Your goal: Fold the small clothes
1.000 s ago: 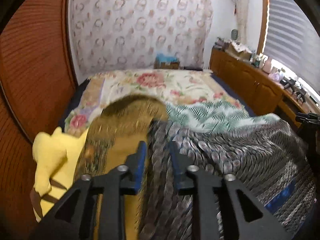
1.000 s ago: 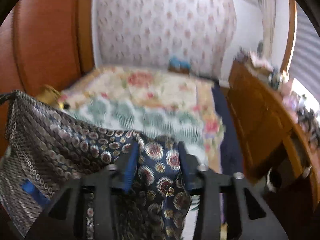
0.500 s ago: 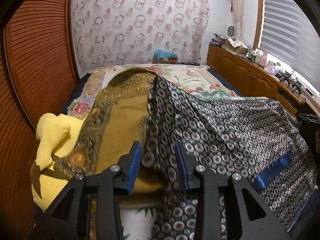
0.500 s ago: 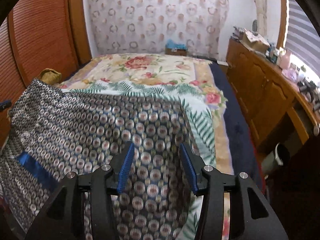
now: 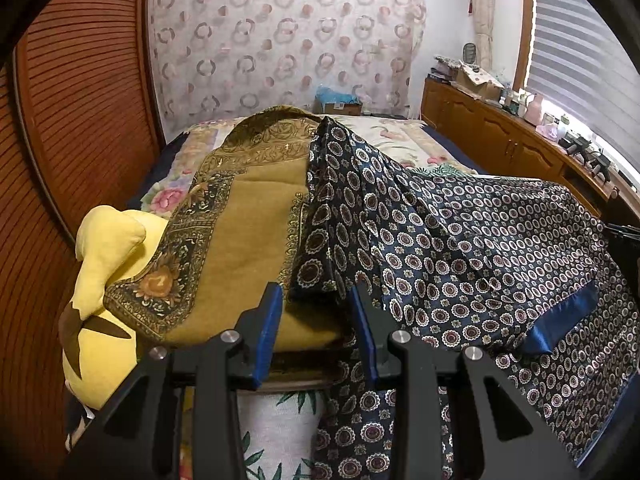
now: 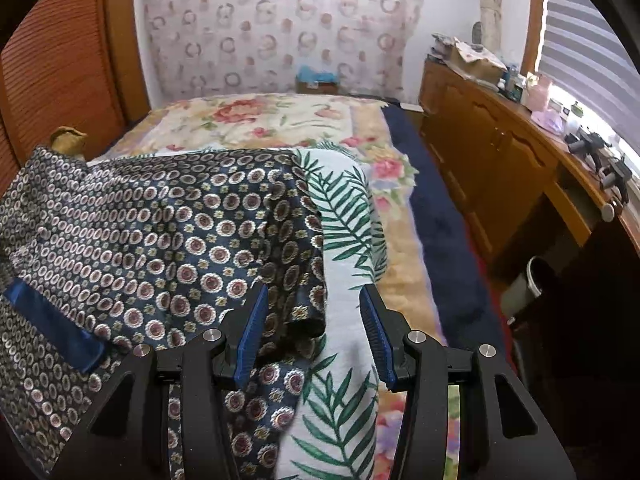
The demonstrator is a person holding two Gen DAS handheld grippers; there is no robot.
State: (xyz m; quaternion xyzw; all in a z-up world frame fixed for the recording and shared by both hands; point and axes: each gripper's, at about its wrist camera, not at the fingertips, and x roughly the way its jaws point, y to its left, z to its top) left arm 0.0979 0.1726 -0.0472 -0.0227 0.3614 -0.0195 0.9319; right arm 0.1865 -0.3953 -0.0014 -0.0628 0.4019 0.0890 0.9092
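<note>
Now both grippers are standing with jaws spread, gripping nothing: the left gripper point(image 5: 316, 320) and right gripper point(image 6: 314, 330) have let go of the patterned navy cloth point(image 5: 460, 248), which a moment ago was hanging taut between them. It is lying draped over the near end of the bed point(image 6: 280, 120), its left edge overlapping the mustard scarf point(image 5: 248, 216) beside the yellow plush toy point(image 5: 108, 264). By my reckoning, that fold is being released, and smoothing or regripping is coming next.
</note>
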